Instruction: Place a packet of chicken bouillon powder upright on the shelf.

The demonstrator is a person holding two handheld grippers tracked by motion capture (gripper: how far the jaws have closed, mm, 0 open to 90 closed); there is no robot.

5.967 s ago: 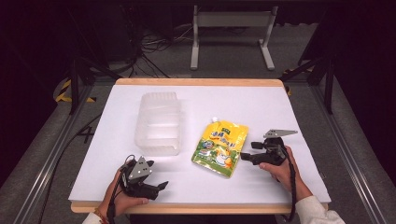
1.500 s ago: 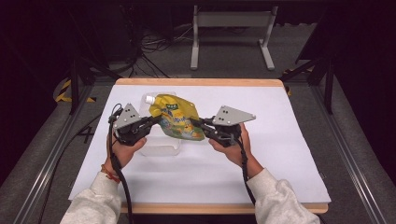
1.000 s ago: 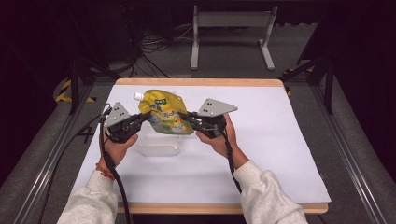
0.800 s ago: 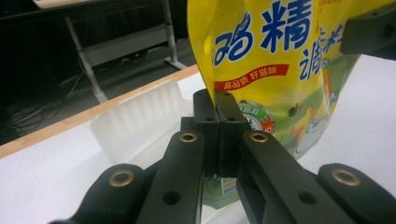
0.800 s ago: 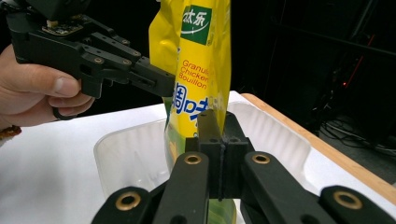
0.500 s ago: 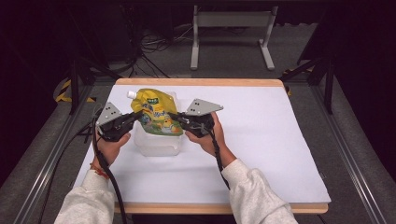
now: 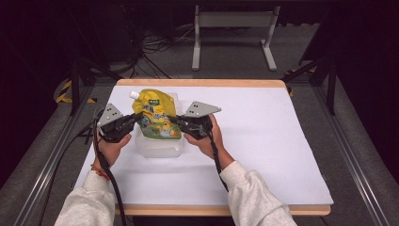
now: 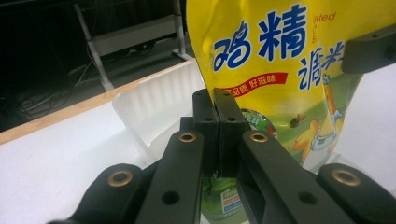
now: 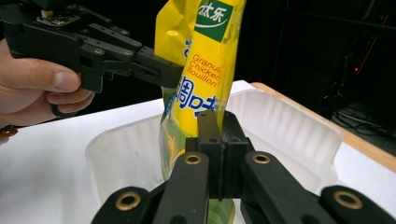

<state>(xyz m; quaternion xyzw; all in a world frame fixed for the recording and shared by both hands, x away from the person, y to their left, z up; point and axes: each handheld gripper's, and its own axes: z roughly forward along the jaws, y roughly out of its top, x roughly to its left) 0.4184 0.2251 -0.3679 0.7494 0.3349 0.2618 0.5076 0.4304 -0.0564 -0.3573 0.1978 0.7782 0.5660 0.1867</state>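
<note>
A yellow bouillon pouch [image 7: 155,115] with a white spout hangs upright over a clear plastic container [image 7: 160,146] at the table's left. My left gripper [image 7: 136,118] is shut on the pouch's left edge, and my right gripper [image 7: 172,120] is shut on its right edge. In the left gripper view the jaws [image 8: 215,98] pinch the pouch [image 8: 280,56] above the container [image 8: 159,102]. The right gripper view has the jaws [image 9: 216,119] closed on the pouch [image 9: 205,60], whose bottom dips inside the container [image 9: 289,126]; the left gripper [image 9: 140,65] grips it farther off.
The white table surface [image 7: 263,141] stretches wide to the right of the container, with a wooden edge [image 7: 202,82] at the back. Cables trail from both grippers toward the front. Dark floor and a metal stand [image 7: 233,33] lie beyond the table.
Both grippers have carried the pouch from the table's right to the left and over the container. In the last half second it shifted slightly left and stood more upright.
</note>
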